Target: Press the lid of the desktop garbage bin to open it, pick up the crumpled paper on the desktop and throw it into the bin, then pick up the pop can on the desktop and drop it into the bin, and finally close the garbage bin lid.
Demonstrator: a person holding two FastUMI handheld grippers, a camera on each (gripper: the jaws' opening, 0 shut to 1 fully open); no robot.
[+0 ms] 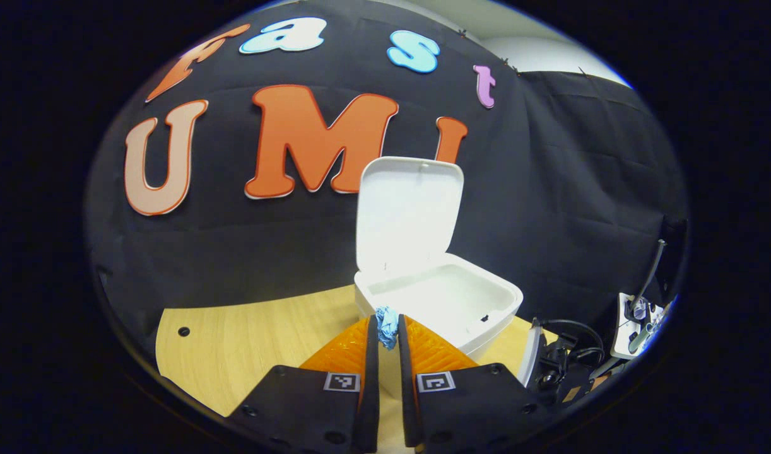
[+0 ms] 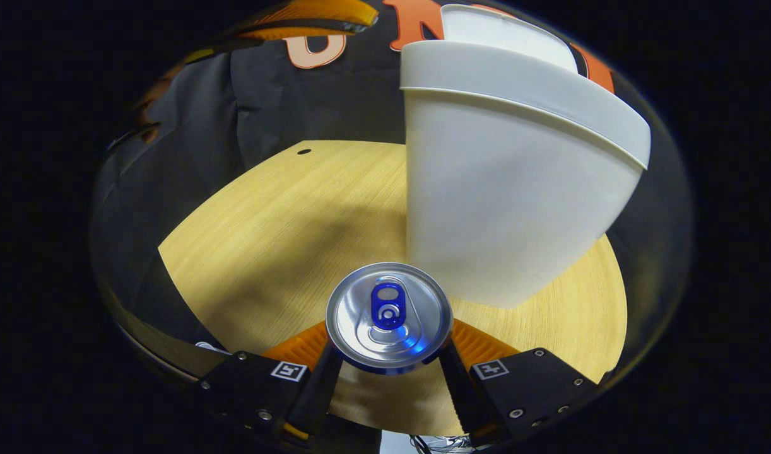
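Observation:
The white desktop bin (image 1: pixel 448 306) stands on the wooden table (image 1: pixel 247 340) with its lid (image 1: pixel 407 211) swung upright. My left gripper (image 1: pixel 387 323) is shut on a small blue crumpled paper (image 1: pixel 386 329), held just in front of the bin's near rim and above the tabletop. In the right gripper view the bin's wall (image 2: pixel 505 189) rises close on the right, with the lid (image 2: pixel 505 25) above it. My right gripper (image 2: pixel 388 353) is shut on the pop can (image 2: pixel 388 315), one finger on each side. The can stands upright, its silver top and blue tab facing the camera.
Black cables (image 1: pixel 565 353) and a white power strip (image 1: pixel 638 318) sit past the table's right end in the left gripper view. A small hole (image 1: pixel 183 331) marks the tabletop at the left. Black cloth wall stands close behind the bin.

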